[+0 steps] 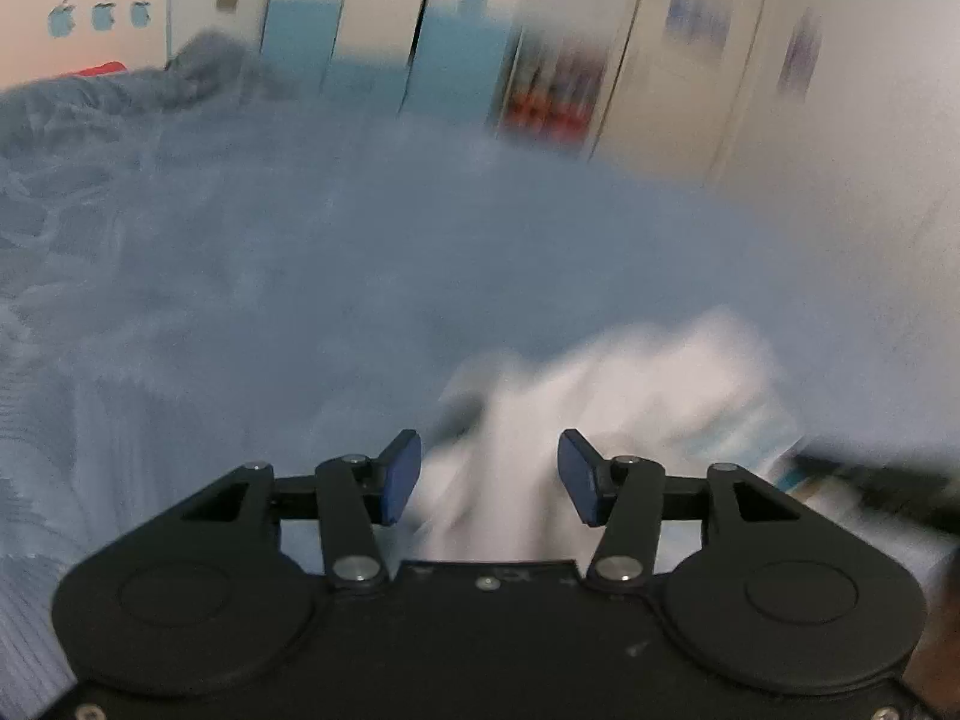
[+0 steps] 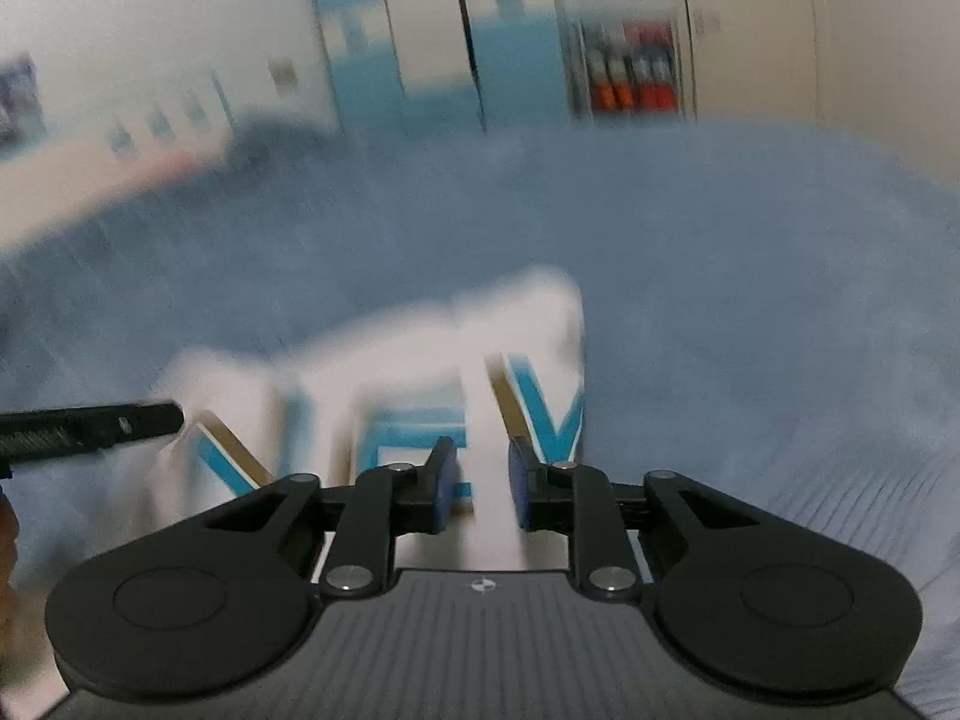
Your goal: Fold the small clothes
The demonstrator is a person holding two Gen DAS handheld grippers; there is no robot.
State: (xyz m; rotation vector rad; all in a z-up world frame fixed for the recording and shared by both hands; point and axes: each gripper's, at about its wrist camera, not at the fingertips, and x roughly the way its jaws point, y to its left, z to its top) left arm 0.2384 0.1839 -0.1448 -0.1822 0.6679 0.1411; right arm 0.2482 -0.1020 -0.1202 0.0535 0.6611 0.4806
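My left gripper (image 1: 489,477) has its two blue-padded fingers (image 1: 401,477) spread wide apart, with nothing pinched between them. Straight ahead of them, and showing through the gap, lies the white garment (image 1: 600,396), heaped and rumpled on the blue bedspread (image 1: 300,240). The cloth is smeared by motion blur, so I cannot tell whether my pads touch it; it looks to sit just past and below the tips. Off to the right of these fingers a dark bar, my right gripper (image 1: 888,480), reaches in over the far edge of the garment.

From my right gripper's (image 2: 483,483) own camera, the fingers stand closer together than the left pair, with a narrow gap between the blue pads (image 2: 443,483). A strip of the white garment (image 2: 372,360) shows in that gap, running from between the pads back toward the gripper's body. Whether the pads are actually pinching it or merely straddling it I cannot tell, since the cloth is blurred. Large blue letters with tan edging (image 2: 540,414) are printed on the garment, spread just beyond and to both sides of my tips. To the left of these fingers, the black end of my left gripper (image 2: 90,426) pokes in over the garment's left edge.

Beyond the garment the bedspread stretches away in both views, ending at pale cabinet doors (image 1: 384,12) with blue panels, all blurred.
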